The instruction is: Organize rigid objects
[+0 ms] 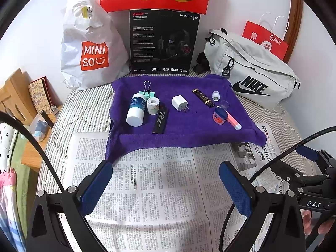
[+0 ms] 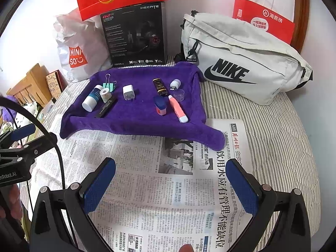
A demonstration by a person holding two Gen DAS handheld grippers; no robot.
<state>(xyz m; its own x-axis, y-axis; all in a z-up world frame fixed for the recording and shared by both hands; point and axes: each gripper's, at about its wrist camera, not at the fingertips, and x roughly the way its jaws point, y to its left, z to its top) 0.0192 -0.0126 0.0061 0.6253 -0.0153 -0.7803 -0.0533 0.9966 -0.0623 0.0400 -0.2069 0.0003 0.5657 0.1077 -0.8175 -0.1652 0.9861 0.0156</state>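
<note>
A purple towel [image 1: 189,132] [image 2: 136,126] lies on the bed and carries small items: a white bottle [image 1: 136,111] [image 2: 91,100] lying down, a tape roll [image 1: 152,105], a green binder clip [image 1: 148,91], a black flat pack [image 1: 160,120], a white charger plug [image 1: 179,103] [image 2: 128,92], a black and gold tube [image 1: 203,98] [image 2: 160,87], a small white USB plug [image 1: 215,95], a blue and pink jar [image 1: 220,115] [image 2: 160,106] and a pink pen [image 1: 233,120] [image 2: 178,109]. My left gripper [image 1: 166,168] is open and empty over the newspaper. My right gripper [image 2: 172,163] is open and empty in front of the towel.
A newspaper [image 1: 157,189] [image 2: 168,189] covers the striped bedding near me. Behind the towel stand a white Miniso bag [image 1: 90,48], a black headset box [image 1: 163,42], a grey Nike bag [image 1: 252,71] [image 2: 241,58] and red paper bags [image 2: 264,19]. A wooden shelf [image 1: 19,92] is at the left.
</note>
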